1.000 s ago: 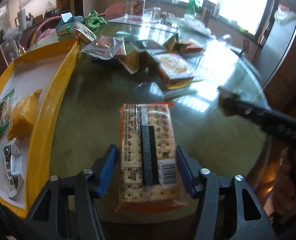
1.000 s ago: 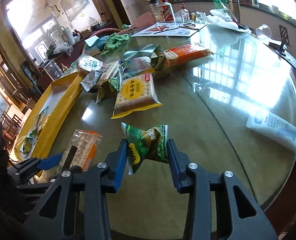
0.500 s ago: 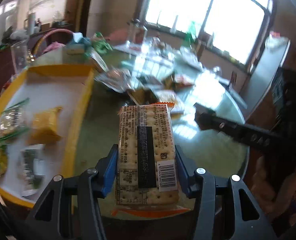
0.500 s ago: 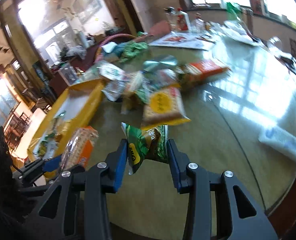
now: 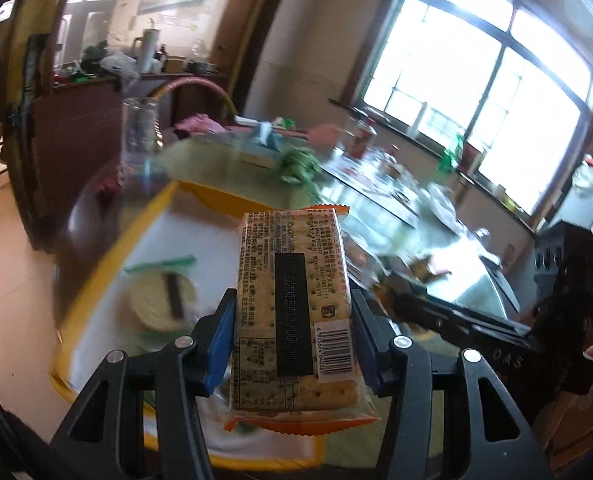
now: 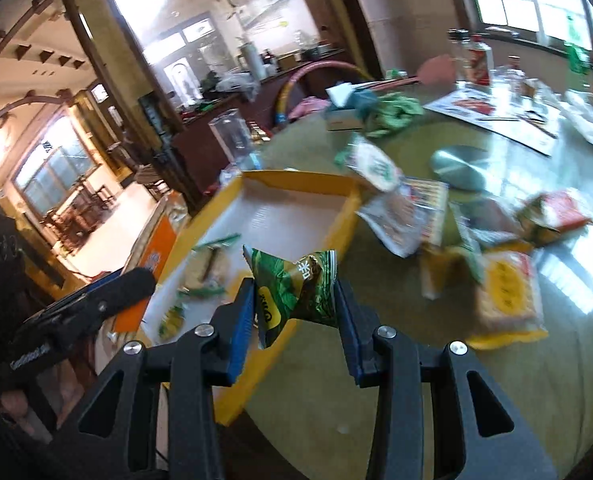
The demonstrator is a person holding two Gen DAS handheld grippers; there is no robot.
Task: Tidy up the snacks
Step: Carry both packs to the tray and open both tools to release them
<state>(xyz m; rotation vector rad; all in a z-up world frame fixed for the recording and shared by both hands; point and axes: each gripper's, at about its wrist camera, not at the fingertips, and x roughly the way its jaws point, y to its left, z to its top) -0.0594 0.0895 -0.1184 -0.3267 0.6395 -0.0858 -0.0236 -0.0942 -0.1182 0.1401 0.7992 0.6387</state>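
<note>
From the left wrist, a glass-topped round table (image 5: 448, 256) stretches toward bright windows, and the left gripper (image 5: 292, 340) clamps a cracker packet (image 5: 292, 312) above the yellow tray (image 5: 144, 236) — label side up. From the right wrist, the right gripper (image 6: 294, 312) pinches a green snack bag (image 6: 292, 288) over the tray's near rim — loose snacks (image 6: 456, 240) lie scattered beside it.

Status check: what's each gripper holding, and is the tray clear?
Left gripper shut on clear-wrapped cracker pack. Right gripper shut on green snack bag. Yellow-rimmed tray holds several packets.
</note>
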